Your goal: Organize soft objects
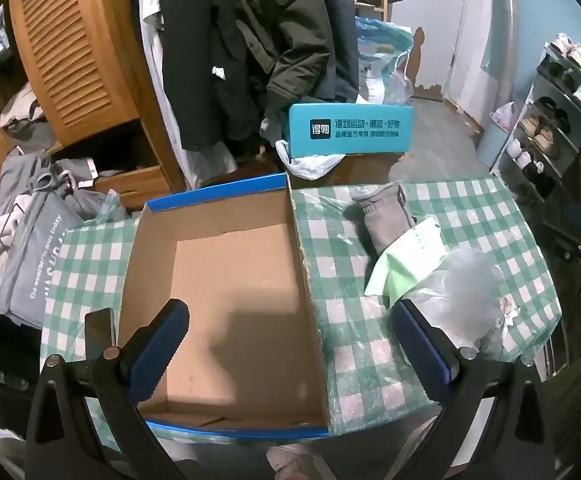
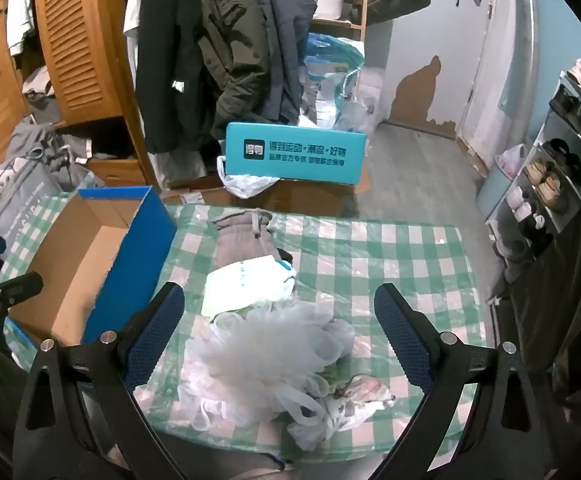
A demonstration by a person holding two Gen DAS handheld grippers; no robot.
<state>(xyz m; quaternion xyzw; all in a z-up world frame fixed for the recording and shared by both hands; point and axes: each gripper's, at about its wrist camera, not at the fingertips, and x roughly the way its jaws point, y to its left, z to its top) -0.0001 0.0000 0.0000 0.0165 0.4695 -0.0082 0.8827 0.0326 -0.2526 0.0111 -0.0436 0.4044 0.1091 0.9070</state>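
Green-and-white checked plastic cloth covers the bench [image 2: 390,248], which carries everything in play. Largest on it is the open cardboard shoe box with blue outer walls [image 1: 226,280], sitting at the bench's left part; its brown inside holds nothing that shows. Right of the box, near the front edge, lies a heap of thin translucent white plastic bags [image 2: 258,364], with a crumpled patterned scrap at its right side. Touching the heap's far edge is a flat pale green packet [image 2: 246,284], and that packet overlaps the near end of a folded grey-brown knit garment [image 2: 246,236], which lies just beside the box's right wall.

Beyond the bench stands a teal carton with white print [image 2: 294,156].

The left hand-held gripper [image 1: 290,332] hangs over the box, blue-padded jaws spread wide and holding nothing. The right hand-held gripper [image 2: 278,320] hangs over the bag heap, jaws equally wide, one finger on either side of the heap, gripping nothing.
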